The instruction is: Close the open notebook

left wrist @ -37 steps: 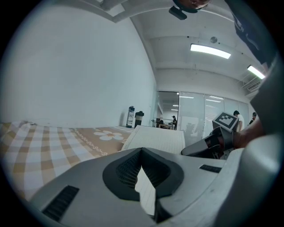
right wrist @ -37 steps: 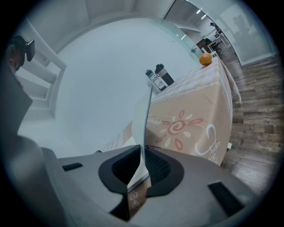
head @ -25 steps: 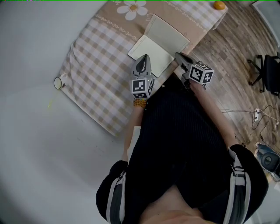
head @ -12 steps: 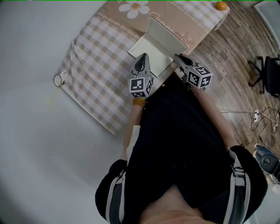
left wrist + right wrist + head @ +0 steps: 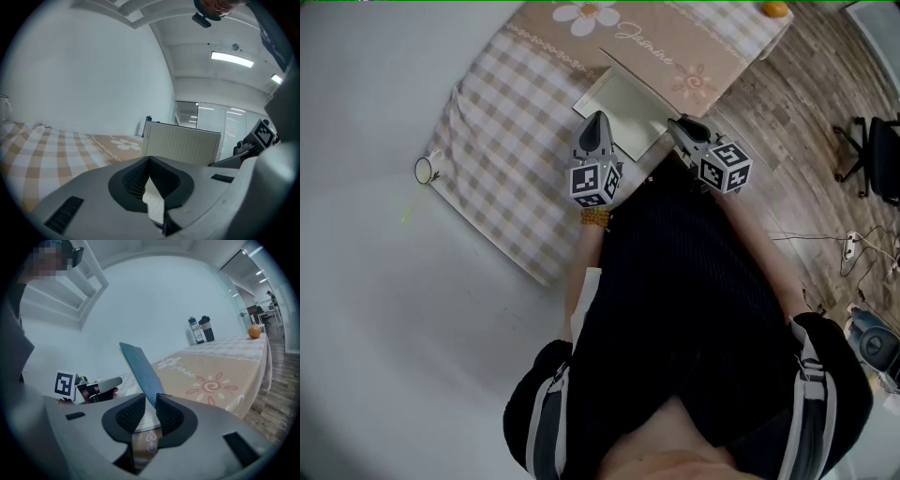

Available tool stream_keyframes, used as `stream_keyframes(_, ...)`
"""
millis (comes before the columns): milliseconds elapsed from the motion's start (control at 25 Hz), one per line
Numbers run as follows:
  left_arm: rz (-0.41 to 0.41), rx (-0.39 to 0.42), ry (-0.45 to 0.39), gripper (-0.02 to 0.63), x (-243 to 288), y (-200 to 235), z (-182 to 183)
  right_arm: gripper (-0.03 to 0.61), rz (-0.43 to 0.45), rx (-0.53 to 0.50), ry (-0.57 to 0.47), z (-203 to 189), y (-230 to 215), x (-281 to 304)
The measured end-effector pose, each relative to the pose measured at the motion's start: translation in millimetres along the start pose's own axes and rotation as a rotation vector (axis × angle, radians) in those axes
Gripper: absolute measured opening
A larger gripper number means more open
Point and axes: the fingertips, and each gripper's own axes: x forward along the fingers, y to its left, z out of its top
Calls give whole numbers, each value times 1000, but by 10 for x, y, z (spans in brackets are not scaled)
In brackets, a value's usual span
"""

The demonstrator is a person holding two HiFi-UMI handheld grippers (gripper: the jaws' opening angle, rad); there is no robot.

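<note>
notebook (image 5: 619,111): lying on the checked tablecloth (image 5: 506,159), by the edge nearest the person, its cover tipped up on end
left gripper (image 5: 597,119): clamped on a lined page (image 5: 154,201); only its own view shows that paper between the pads
right gripper (image 5: 679,122): jaws have just been opening and stand a bit apart, blue cover (image 5: 140,371) between them, not squeezed
head view only: cup (image 5: 425,172) just off the tablecloth's left corner
right gripper view only: two bottles (image 5: 200,330) at the tablecloth's far end
</note>
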Motion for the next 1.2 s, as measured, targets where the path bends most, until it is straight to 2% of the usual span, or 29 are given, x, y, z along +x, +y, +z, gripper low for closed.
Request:
stream_keyframes(200, 68, 2, -39, 8, -94, 136, 114, 80, 9, -48, 9, -21, 75, -8)
stream_keyframes(360, 134, -50, -74, 8, -184, 362, 209, 83, 16, -104, 19, -27, 124, 5)
stream_keyframes(480, 169, -48, -72, 8, -222, 446, 192, 83, 31, -134, 30, -54, 177, 22)
stream_keyframes(760, 153, 0, -65, 8, -216, 340, 188, 83, 60, -214, 46, -109, 332, 50)
stream_keyframes(1200, 146, 19, -52, 8, -213, 250, 167, 91, 90, -289, 74, -165, 440, 50)
